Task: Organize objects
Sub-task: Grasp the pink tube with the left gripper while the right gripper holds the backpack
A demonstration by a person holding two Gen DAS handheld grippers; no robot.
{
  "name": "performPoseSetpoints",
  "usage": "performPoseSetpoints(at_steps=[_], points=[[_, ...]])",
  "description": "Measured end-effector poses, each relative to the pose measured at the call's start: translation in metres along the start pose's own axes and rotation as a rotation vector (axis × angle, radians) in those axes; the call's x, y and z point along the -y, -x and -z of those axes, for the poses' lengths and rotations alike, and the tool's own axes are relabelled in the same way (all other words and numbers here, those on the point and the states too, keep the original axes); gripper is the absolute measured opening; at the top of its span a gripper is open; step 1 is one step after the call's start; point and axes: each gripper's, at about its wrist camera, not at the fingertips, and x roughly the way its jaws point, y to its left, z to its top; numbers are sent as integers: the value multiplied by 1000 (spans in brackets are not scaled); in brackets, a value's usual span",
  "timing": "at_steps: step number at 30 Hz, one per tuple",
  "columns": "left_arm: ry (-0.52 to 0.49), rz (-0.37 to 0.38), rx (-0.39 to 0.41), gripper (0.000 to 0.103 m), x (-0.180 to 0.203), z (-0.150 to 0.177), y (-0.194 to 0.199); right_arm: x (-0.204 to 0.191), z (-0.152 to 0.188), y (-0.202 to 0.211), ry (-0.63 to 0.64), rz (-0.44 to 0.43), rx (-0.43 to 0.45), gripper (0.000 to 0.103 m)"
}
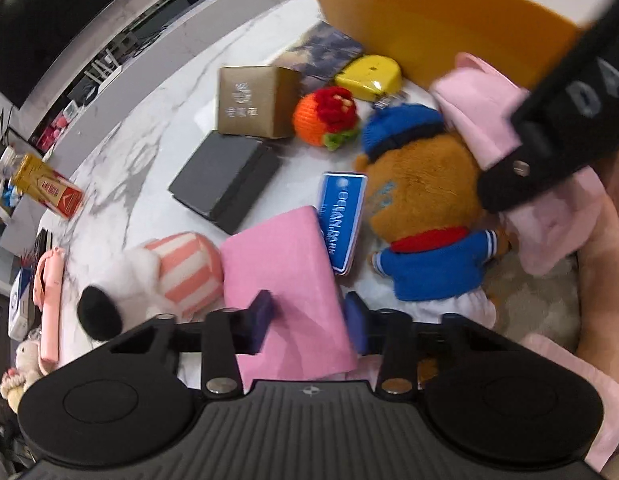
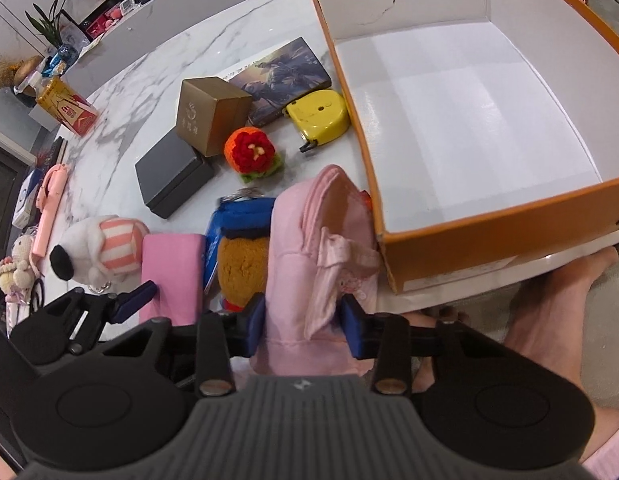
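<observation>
My left gripper [image 1: 309,318] is shut on a pink flat box [image 1: 285,276] near the table's front edge; it also shows in the right wrist view [image 2: 171,276]. My right gripper [image 2: 305,320] is shut on a pale pink cloth cap [image 2: 313,248] and holds it up beside the orange box's [image 2: 489,232] near left corner. The box is open, with a bare white inside. The cap also shows in the left wrist view [image 1: 485,116]. A brown bear in blue clothes [image 1: 421,208] lies under the cap, next to a blue card case [image 1: 341,220].
On the marble table [image 2: 149,80] lie a black box [image 2: 171,180], a gold carton [image 2: 209,114], a crocheted orange flower [image 2: 251,154], a yellow tape measure [image 2: 317,118], a picture book [image 2: 281,76] and a white plush dog [image 2: 97,250]. A red-gold packet [image 2: 65,106] sits far left.
</observation>
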Motion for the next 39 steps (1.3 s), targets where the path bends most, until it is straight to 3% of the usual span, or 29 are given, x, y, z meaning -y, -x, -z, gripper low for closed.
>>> performPoseSetpoints(at_steps=[3, 5, 10, 13, 20, 24, 28, 32, 35, 39], points=[[63, 29, 36, 26, -13, 0, 10, 3, 0, 3, -8, -19, -1, 38], [130, 70, 57, 23, -26, -1, 17, 4, 1, 5, -8, -27, 1, 37], [368, 300, 88, 17, -67, 1, 38, 5, 3, 9, -4, -47, -1, 36], [457, 408, 83, 16, -84, 4, 39, 6, 3, 10, -8, -53, -6, 36], [513, 346, 60, 13, -102, 12, 37, 5, 1, 8, -2, -56, -14, 36], [525, 380, 38, 13, -109, 13, 33, 5, 1, 7, -1, -58, -24, 38], [471, 339, 15, 25, -104, 9, 30, 3, 2, 4, 3, -52, -30, 38], [459, 359, 13, 26, -103, 8, 27, 3, 1, 4, 8, -49, -31, 40], [457, 364, 12, 34, -102, 3, 21, 4, 0, 3, 11, -48, -33, 44], [459, 418, 26, 35, -102, -3, 21, 4, -1, 5, 24, -21, -17, 44]])
